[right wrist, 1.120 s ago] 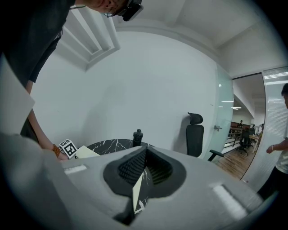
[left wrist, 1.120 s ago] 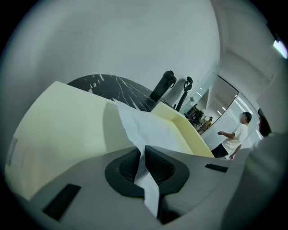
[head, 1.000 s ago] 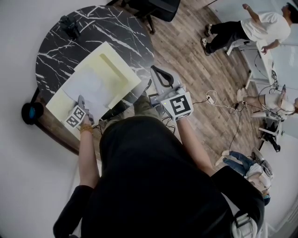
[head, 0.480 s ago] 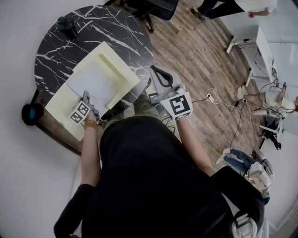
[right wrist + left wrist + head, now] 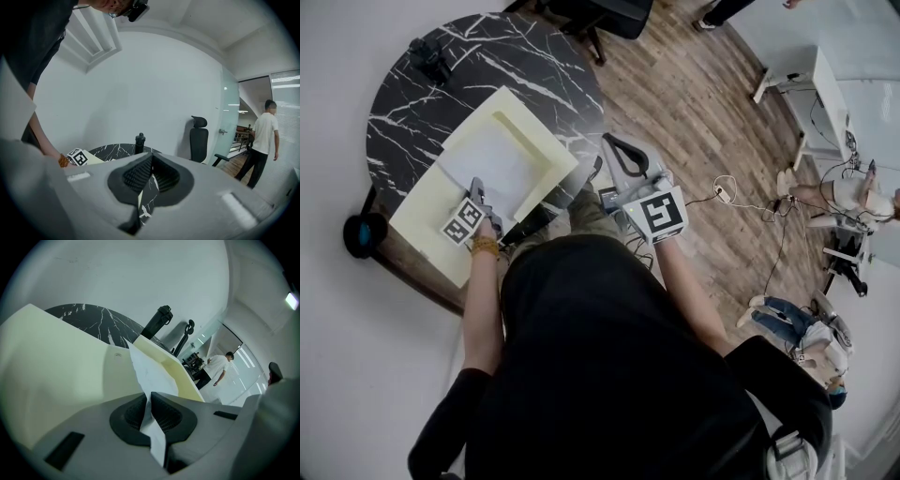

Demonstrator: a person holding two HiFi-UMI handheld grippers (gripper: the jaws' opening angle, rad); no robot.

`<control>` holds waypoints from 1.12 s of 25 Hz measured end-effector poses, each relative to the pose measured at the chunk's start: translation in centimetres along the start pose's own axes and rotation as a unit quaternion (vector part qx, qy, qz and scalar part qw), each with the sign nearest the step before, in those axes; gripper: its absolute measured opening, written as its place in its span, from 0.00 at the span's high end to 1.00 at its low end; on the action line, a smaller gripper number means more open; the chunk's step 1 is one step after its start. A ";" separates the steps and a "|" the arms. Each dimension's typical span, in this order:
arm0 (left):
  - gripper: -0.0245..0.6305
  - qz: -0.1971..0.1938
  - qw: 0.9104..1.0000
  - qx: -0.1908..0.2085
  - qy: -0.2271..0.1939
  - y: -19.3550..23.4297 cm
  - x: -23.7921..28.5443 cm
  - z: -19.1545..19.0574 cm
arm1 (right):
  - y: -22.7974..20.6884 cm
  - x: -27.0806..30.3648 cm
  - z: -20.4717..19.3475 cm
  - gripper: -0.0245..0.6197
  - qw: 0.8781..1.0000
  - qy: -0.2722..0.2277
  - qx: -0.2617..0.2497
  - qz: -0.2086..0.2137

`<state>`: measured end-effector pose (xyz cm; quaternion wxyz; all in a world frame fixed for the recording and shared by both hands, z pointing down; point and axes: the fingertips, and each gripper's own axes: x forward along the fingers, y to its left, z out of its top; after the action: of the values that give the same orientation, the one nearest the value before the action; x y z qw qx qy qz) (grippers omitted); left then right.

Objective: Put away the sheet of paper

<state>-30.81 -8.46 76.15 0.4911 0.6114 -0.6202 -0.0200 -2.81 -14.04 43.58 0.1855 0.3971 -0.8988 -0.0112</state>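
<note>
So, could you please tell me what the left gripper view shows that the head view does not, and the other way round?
Only the left gripper view: the left gripper with its jaws closed on an edge of the sheet of paper, which is pinched between the ribbed pads.
Only the head view: the right gripper, held beside the round marble table over the wooden floor, and the paper's full spread across the pale yellow folder.
Both: the paper, the folder, the table and the black bottle standing on it.

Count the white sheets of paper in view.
1: a white sheet of paper on the pale yellow plastic folder, pinched by the left gripper. More may hide underneath.
</note>
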 end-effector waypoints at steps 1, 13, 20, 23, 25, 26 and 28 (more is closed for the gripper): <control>0.95 -0.001 1.000 0.001 0.001 -0.1 0.2 -0.1 | 0.0 0.0 0.0 0.96 1.000 0.000 0.000 -0.001; 0.95 -0.015 1.000 -0.002 0.005 -1.8 2.2 0.0 | -0.1 -0.7 -0.5 0.96 1.000 0.002 -0.007 -0.002; 0.95 -0.012 0.999 0.041 0.015 -3.0 2.7 -0.1 | -0.2 -0.8 -0.1 0.96 1.000 0.001 -0.007 -0.001; 0.93 -0.018 0.997 0.072 0.028 -3.6 2.7 -0.5 | 0.0 -0.9 -0.2 0.96 1.000 0.000 -0.006 -0.001; 0.79 -0.015 0.994 0.098 0.033 -3.8 2.6 -0.6 | 0.2 -1.0 -0.3 0.96 1.000 0.001 -0.007 -0.001; 0.74 -0.014 0.993 0.113 0.037 -4.0 2.5 -0.7 | 0.2 -1.0 -0.3 0.96 1.000 0.001 -0.007 0.000; 0.70 -0.013 0.989 0.143 0.047 -4.3 2.4 -0.9 | 0.3 -0.9 -0.2 0.96 1.000 0.000 -0.008 0.002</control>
<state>-26.54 -10.85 75.32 0.4271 0.6838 -0.5846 0.0910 -2.38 -13.18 43.57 0.1885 0.3933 -0.8997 -0.0182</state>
